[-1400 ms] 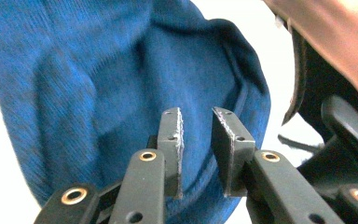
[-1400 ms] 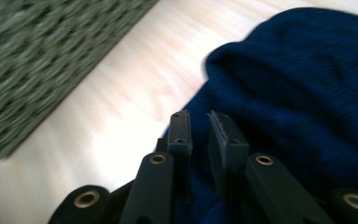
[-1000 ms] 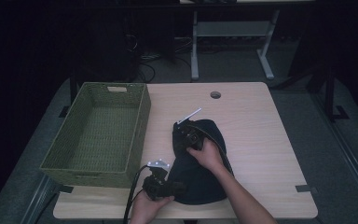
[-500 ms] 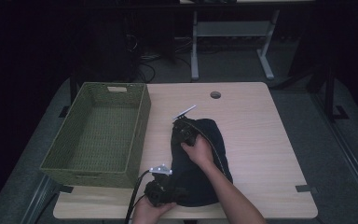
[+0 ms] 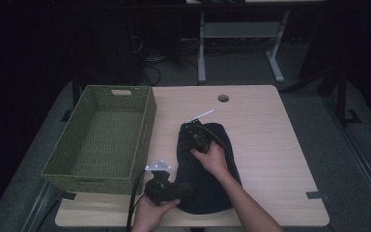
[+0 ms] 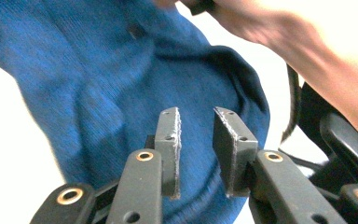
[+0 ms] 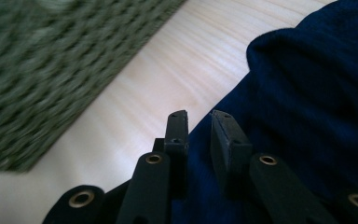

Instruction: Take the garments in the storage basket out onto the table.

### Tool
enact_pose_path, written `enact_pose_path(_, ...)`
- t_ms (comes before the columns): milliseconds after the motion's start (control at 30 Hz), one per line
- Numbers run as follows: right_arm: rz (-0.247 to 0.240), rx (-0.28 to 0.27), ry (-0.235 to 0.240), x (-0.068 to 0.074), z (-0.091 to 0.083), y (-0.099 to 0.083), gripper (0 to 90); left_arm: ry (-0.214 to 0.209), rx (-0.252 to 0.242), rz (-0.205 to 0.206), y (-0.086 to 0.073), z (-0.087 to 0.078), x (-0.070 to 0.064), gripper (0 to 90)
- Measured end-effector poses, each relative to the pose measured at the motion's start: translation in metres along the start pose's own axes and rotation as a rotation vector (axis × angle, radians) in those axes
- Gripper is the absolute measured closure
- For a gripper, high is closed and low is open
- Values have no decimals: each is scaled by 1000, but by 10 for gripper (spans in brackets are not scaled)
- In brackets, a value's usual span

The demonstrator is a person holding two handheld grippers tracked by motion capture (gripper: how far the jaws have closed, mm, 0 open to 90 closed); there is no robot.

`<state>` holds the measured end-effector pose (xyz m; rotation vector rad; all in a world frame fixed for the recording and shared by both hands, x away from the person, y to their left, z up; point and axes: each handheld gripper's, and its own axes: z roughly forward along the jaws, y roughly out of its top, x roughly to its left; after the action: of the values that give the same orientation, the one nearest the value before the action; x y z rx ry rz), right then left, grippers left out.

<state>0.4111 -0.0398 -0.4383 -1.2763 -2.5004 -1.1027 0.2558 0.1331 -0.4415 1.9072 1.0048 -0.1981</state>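
Table: the light wooden table (image 5: 270, 145) is carrying everything; a round cable hole (image 5: 223, 98) is sitting at its far middle.
Basket: the green woven basket (image 5: 101, 140) is standing on the left half of the table, open and with nothing lying inside, its right wall just beside the cloth.
Garment: the dark blue knit garment (image 5: 207, 169) is lying bunched on the table, right of the basket and running from the middle to the near edge; in the left gripper view it (image 6: 98, 93) is showing a fine ribbed knit.
Handling: it is looking soft, limp and light, so it is likely sagging and stretching wherever it is lifted; not fragile, hardly slippery.
Where to hold: a folded edge or hem is probably giving the firmest bite, one at the far left corner and one at the near edge, so the cloth is hanging evenly.
Right gripper: the right gripper (image 5: 193, 133) is resting over the garment's far left corner; its jaws are standing a little apart with cloth (image 7: 307, 116) lying beneath them, pinching nothing.
Left gripper: the left gripper (image 5: 181, 188) is lying at the garment's near left edge, jaws slightly spread above the knit, nothing between them.
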Motion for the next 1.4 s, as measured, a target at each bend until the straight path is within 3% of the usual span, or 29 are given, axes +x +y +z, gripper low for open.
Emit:
enact_pose_path(133, -11, -18, 48, 0, -18, -12, 753, 60, -40, -17, 5, -4, 6, 683)
enact_pose_path(233, -34, 22, 65, 2, -15, -19, 753, 87, -35, -38, 2, -2, 11, 678)
enact_pose_path(400, -52, 56, 53, 8, 3, -15, 756, 73, 23, -56, -8, 8, 14, 678)
enact_pose_path(533, -53, 109, -3, 10, 21, -12, 793, 55, 72, -54, -15, 15, 15, 678)
enact_pose_path(600, -40, 99, -6, 9, 24, -10, 812, 44, 92, -55, -19, 19, 15, 680)
enact_pose_path(733, -25, 83, -24, 7, 28, -7, 829, 34, 86, -55, -21, 20, 13, 687)
enact_pose_path(867, -17, 82, -19, 7, 28, -6, 831, 13, 105, -48, -24, 21, 11, 710)
enact_pose_path(1067, 37, 61, 3, 0, 29, -6, 863, 2, 119, -32, -26, 24, 5, 724)
enact_pose_path(1133, 39, 60, 11, -1, 29, -6, 820, -8, 125, -25, -24, 24, 4, 709)
enact_pose_path(1233, 12, 38, 38, 2, 20, -9, 784, -23, 83, -20, -18, 20, 3, 707)
enact_pose_path(1400, 5, -36, 84, -1, -21, -21, 784, -1, 12, -17, 3, 13, 7, 709)
